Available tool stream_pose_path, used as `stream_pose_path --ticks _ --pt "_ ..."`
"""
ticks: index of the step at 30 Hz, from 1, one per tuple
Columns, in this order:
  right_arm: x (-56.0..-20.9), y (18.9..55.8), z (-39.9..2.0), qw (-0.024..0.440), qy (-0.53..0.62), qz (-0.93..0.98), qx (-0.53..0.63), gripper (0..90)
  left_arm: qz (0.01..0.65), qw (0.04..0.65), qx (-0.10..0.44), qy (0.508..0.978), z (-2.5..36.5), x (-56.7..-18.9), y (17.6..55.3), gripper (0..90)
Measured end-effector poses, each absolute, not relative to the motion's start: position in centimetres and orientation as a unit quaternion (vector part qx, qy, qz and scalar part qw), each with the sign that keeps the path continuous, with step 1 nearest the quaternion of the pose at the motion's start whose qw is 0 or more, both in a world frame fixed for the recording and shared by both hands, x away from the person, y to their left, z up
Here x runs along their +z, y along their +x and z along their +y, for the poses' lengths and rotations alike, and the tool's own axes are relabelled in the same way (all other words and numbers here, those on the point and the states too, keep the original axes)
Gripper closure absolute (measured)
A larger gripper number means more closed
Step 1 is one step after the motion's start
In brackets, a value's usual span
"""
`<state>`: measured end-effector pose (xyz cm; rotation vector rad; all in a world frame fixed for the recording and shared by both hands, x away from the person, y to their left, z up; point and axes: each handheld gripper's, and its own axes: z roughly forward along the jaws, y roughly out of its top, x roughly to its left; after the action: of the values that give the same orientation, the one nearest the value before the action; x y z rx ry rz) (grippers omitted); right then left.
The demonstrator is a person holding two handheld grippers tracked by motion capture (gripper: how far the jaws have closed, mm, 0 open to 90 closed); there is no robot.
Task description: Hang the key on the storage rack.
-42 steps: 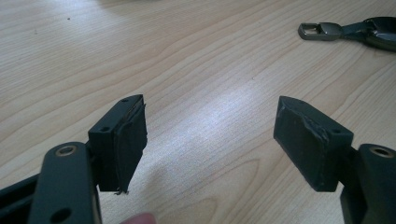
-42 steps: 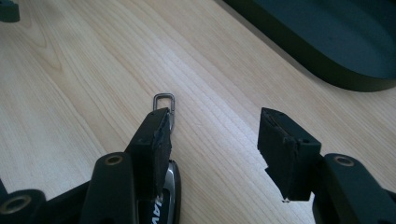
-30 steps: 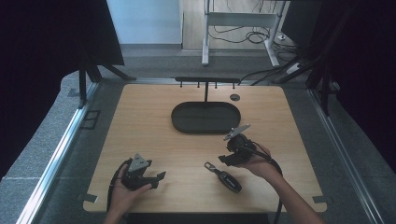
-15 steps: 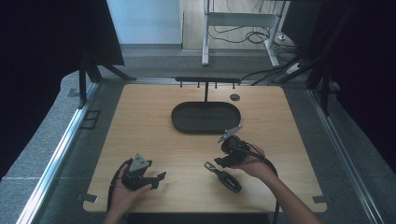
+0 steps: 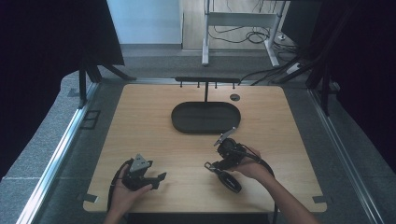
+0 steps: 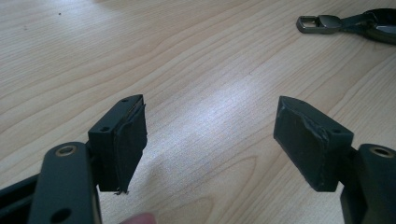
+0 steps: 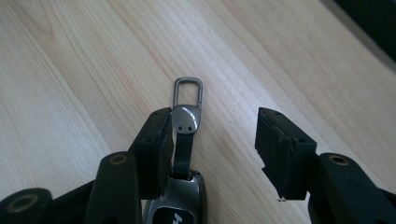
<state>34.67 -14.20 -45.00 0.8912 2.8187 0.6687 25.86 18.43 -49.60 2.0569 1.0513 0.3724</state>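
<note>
Both grippers spread: our right gripper [image 7: 210, 144] straddles the key fob [image 7: 180, 196] strap for a pinch, left gripper [image 6: 210, 140] idles aside on the table [image 5: 140, 121].

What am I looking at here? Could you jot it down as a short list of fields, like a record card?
Setting: wooden table, seen from above
Left gripper: open, over bare wood near the front edge
Right gripper: open, jaws either side of the key fob
Key fob: lies flat, strap and metal loop pointing away
Tray: dark oval, nothing in it
Rack: small hook stand behind the tray
</note>
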Motion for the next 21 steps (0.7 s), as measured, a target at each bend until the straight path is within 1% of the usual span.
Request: stream_pose_path --ticks 21 --pt "-46.7 34.8 -13.2 0.030 0.289 0.941 0.175 48.0 0.413 0.388 0.142 0.812 18.3 -49.7 25.9 26.0"
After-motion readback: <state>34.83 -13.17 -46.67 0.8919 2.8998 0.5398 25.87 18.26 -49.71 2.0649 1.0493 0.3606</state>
